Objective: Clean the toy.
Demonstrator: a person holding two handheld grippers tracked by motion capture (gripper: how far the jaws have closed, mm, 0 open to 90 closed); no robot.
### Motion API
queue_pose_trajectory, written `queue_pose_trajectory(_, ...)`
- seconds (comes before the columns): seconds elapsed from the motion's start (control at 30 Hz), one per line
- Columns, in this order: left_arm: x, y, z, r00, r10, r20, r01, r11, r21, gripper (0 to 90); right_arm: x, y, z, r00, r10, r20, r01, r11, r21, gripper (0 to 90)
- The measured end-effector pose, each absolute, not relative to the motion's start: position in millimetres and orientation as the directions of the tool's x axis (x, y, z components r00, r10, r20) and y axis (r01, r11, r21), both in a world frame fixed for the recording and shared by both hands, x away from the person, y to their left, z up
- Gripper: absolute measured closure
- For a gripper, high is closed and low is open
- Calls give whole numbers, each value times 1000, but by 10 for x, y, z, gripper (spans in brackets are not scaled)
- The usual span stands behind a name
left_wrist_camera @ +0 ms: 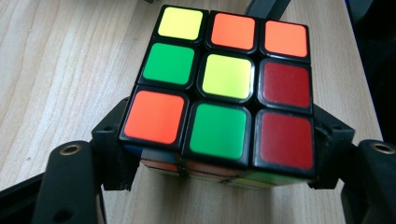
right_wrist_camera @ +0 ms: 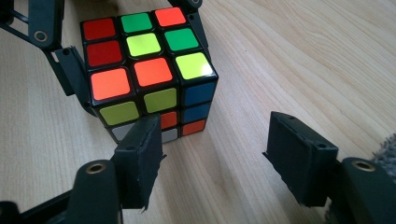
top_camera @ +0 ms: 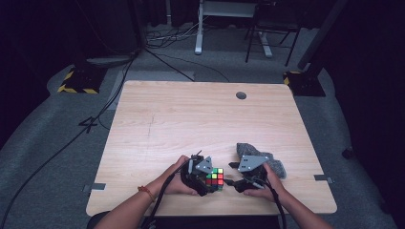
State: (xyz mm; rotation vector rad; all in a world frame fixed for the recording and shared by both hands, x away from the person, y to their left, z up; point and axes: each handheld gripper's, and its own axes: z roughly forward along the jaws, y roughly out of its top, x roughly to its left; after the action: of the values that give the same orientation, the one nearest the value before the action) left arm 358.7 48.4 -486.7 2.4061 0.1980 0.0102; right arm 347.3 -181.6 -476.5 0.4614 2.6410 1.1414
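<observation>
now left gripper [left_wrist_camera: 219, 154] around cube [left_wrist_camera: 224, 88]

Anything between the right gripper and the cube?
Nothing visible. The right gripper stands open just short of the cube, bare table between them. The left gripper already clamps the cube's sides. The grey cloth lies behind.

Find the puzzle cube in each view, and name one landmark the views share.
High view: the puzzle cube sits near the table's front edge, between the two hands, in the left tool.
Left gripper view: it takes up the middle, top face up, with that tool's black jaws against its two sides.
Right gripper view: upper left, beyond the open right tool, not touching it.
Shared landmark: the light wooden tabletop under the cube.
</observation>
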Motion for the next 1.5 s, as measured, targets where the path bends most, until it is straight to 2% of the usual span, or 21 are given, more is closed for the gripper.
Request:
queue_pose_trajectory(0.2,3608,462,-4862,988,149,-44,141,-738,660,239,3478,-1785,-4749,-928,362,-91,182,651,737,358)
queue_pose_trajectory(0.67,3634,505,-4871,988,142,-67,151,-730,667,264,3478,-1756,-4663,-928,356,-110,158,643,749,359)
queue_pose_trajectory(1.03,3647,520,-4892,991,118,-64,132,-750,648,240,3508,-1672,-4614,-939,332,-90,145,620,771,355)
queue_pose_trajectory(1.5,3684,568,-4916,984,154,-93,177,-734,655,199,3527,-1515,-4541,-941,324,-96,128,602,788,359)
